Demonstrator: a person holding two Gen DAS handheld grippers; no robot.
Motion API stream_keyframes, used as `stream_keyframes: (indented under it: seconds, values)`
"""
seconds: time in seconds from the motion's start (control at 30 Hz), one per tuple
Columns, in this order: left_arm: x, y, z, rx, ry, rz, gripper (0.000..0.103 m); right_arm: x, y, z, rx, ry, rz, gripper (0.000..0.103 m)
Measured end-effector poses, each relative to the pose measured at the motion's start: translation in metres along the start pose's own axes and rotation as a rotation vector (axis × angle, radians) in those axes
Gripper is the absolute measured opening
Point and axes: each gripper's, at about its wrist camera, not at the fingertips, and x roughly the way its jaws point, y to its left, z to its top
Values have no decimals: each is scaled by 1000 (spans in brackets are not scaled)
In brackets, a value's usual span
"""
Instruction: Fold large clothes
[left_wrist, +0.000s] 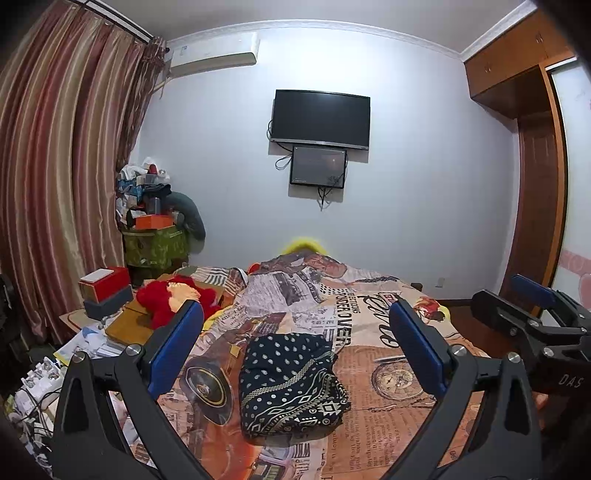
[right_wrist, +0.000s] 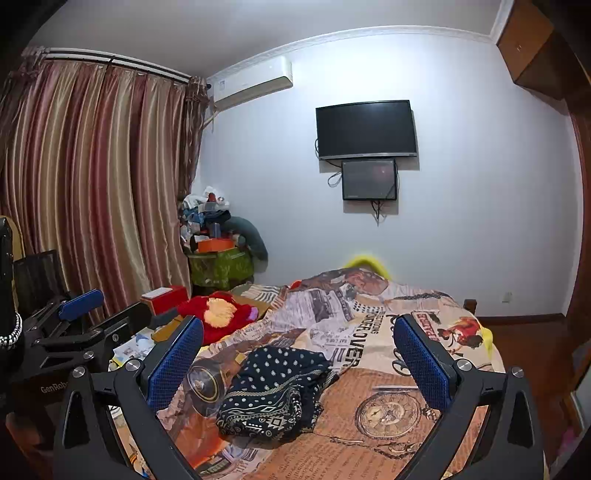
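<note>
A dark navy garment (left_wrist: 291, 380) with white dots and a geometric border lies folded into a compact bundle on the printed bedspread (left_wrist: 369, 332). The right wrist view shows the same garment (right_wrist: 273, 391) a little left of centre. My left gripper (left_wrist: 295, 332) hovers above the bed, open, with the bundle framed between its blue pads and nothing held. My right gripper (right_wrist: 297, 343) is likewise open and empty above the bed. The right gripper (left_wrist: 532, 299) also appears at the right edge of the left wrist view, and the left gripper (right_wrist: 79, 301) at the left edge of the right view.
A red plush toy (left_wrist: 173, 299) and red and grey boxes (left_wrist: 105, 291) crowd the bed's left side, with papers and cables (left_wrist: 44, 380) below. A heap of bags (left_wrist: 155, 218) stands in the corner by the striped curtains (left_wrist: 55, 166). A wardrobe (left_wrist: 535, 147) rises at right.
</note>
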Motion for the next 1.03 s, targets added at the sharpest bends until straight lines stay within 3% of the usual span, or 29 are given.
stream_keyframes:
  seconds: [1.03]
  values:
    - [1,0,0,8,19,-45,101,0,-1,-4,8,10,0,103]
